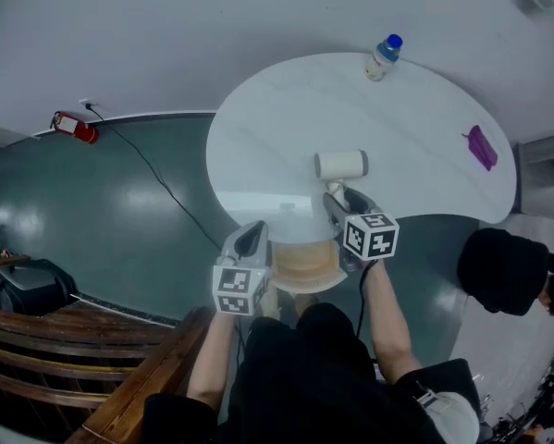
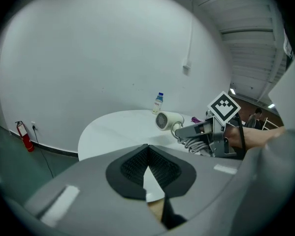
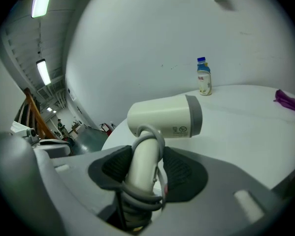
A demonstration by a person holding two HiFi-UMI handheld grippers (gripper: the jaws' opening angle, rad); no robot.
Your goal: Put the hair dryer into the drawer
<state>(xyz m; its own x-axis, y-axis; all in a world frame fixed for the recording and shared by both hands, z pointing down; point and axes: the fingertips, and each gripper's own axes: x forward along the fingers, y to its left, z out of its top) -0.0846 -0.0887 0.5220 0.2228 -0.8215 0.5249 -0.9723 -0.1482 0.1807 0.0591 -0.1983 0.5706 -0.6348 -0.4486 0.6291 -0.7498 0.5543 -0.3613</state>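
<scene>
The cream hair dryer (image 1: pixel 341 165) has its grey cord wound round the handle. My right gripper (image 1: pixel 337 203) is shut on that handle and holds the dryer above the white table (image 1: pixel 277 137), near its front edge. In the right gripper view the pads clamp the handle of the hair dryer (image 3: pixel 164 117) on both sides of the right gripper (image 3: pixel 147 170). An open half-round wooden drawer (image 1: pixel 304 266) juts from the table's front edge, between my two grippers. My left gripper (image 1: pixel 252 239) hovers at the drawer's left with its pads (image 2: pixel 137 163) together and nothing held.
A small bottle with a blue cap (image 1: pixel 384 56) stands at the table's far edge, and a purple object (image 1: pixel 482 146) lies at its right. A person in a black hat (image 1: pixel 503 271) is at the right. A red fire extinguisher (image 1: pixel 73 128) lies by the wall, wooden benches (image 1: pixel 55 340) at bottom left.
</scene>
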